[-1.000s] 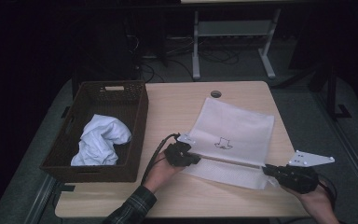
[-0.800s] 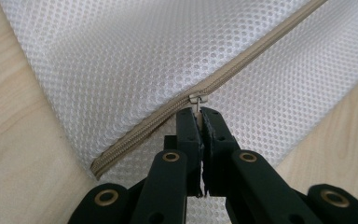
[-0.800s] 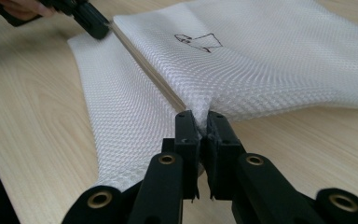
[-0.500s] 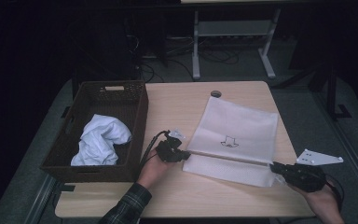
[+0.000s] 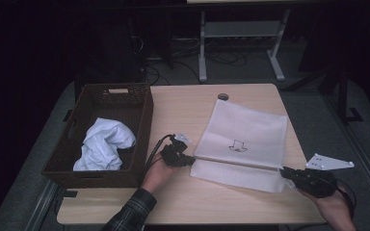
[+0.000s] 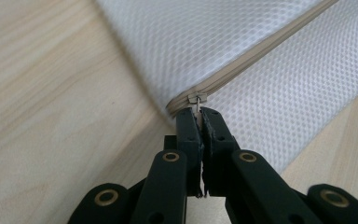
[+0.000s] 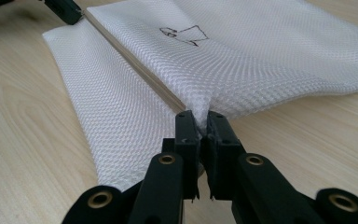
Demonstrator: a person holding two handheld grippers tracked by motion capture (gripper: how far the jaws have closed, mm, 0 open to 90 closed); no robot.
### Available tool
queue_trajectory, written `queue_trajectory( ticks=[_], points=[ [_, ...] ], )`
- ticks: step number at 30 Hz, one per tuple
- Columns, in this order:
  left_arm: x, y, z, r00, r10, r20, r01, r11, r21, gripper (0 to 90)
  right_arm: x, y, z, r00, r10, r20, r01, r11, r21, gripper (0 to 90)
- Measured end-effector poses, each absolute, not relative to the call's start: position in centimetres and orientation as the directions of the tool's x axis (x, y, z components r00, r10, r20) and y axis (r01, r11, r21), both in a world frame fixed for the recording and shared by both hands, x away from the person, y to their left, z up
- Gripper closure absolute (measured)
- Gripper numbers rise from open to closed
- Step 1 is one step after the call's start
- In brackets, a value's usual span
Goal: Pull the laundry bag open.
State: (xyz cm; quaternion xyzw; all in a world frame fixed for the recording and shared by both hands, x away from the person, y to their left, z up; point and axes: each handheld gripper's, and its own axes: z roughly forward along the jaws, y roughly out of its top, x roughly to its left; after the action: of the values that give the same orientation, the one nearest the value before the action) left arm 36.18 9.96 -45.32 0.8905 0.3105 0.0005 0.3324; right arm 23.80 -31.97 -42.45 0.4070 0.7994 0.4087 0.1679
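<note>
A white mesh laundry bag (image 5: 243, 142) with a small printed mark lies flat on the wooden table, its beige zipper (image 6: 256, 51) running across its near part. My left gripper (image 5: 189, 160) (image 6: 199, 112) is shut on the metal zipper pull (image 6: 196, 99) at the bag's left end. My right gripper (image 5: 285, 172) (image 7: 200, 119) is shut on the bag's mesh (image 7: 242, 60) at the zipper's right end, where the fabric bunches between the jaws. In the right gripper view the left gripper (image 7: 65, 11) shows at the far end of the zipper.
A dark wicker basket (image 5: 139, 103) stands at the table's left and holds a crumpled white cloth (image 5: 103, 144). A small round cap (image 5: 223, 96) sits at the table's far edge. Metal desk legs (image 5: 202, 48) and cables are on the floor behind.
The left gripper has drawn left along the zipper line, from inside the bag's left edge out to it. The right gripper has shifted slightly right with the bag's end.
</note>
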Motion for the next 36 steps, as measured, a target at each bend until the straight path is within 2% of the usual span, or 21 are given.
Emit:
queue_trajectory(
  ticks=[11, 22, 36],
  points=[
    [37.3, 9.1, -44.7, 0.821, 0.542, -0.182, 0.520, -0.575, 0.632, 86.4, 24.1, -32.6, -43.1, -0.612, 0.789, 0.056, 0.529, 0.355, 0.771, 82.3],
    [40.7, 6.3, -45.2, 0.846, 0.483, -0.226, 0.499, -0.568, 0.654, 85.7, 24.7, -34.5, -44.2, -0.552, 0.832, 0.057, 0.586, 0.338, 0.736, 79.6],
    [43.6, 2.6, -45.6, 0.850, 0.476, -0.224, 0.495, -0.581, 0.646, 86.2, 25.3, -36.2, -45.4, -0.487, 0.872, 0.055, 0.643, 0.315, 0.698, 77.3]
  ],
)
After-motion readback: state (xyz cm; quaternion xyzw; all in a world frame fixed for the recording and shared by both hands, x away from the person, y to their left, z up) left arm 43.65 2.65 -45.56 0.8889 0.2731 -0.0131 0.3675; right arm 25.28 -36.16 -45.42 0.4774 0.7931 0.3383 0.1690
